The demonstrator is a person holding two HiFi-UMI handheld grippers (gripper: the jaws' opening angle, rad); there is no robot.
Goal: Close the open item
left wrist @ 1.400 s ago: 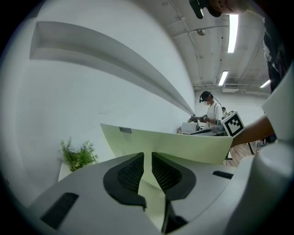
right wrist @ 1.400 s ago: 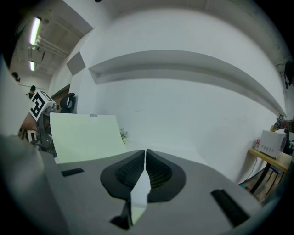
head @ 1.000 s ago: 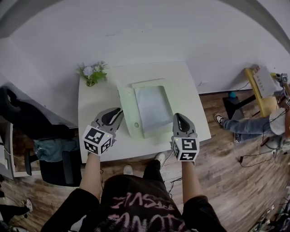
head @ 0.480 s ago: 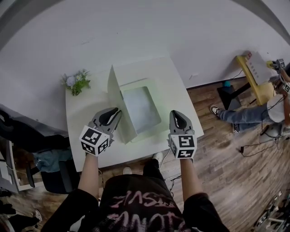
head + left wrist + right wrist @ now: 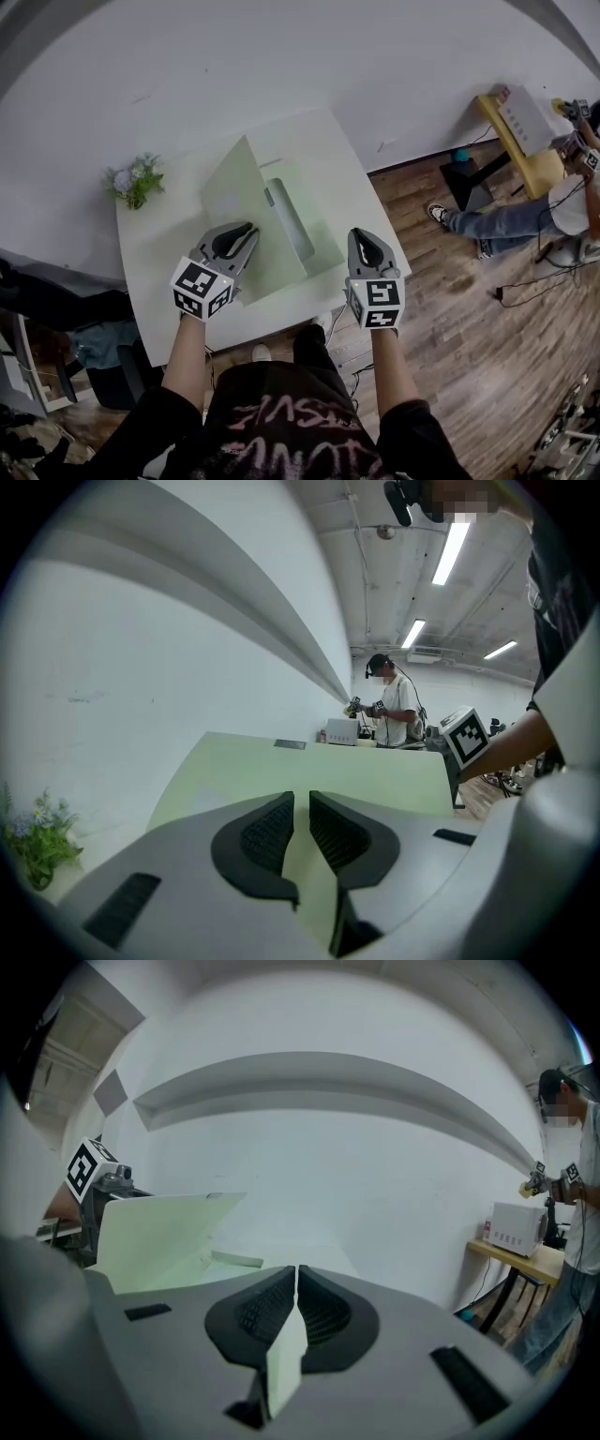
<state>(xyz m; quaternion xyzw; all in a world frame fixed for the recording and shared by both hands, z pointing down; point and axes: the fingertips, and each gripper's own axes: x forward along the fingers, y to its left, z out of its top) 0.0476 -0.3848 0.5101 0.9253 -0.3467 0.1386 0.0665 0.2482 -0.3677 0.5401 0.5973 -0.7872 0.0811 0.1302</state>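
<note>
The pale green folder (image 5: 314, 239) lies half open on the white table (image 5: 150, 253); its cover (image 5: 234, 197) stands tilted up just ahead of the left gripper (image 5: 301, 803), whose fingers pinch the cover's near edge; the right gripper (image 5: 296, 1279) has its fingers clamped on the folder's near right edge; a small flower bunch (image 5: 134, 180) sits well left of the left fingers.

Pale green folder (image 5: 319, 251) lies on white table (image 5: 164, 281), part open. Cover (image 5: 239, 202) raised at base's left side, tilted. Grey-white sheet (image 5: 289, 220) inside base, partly hidden by cover.
</note>
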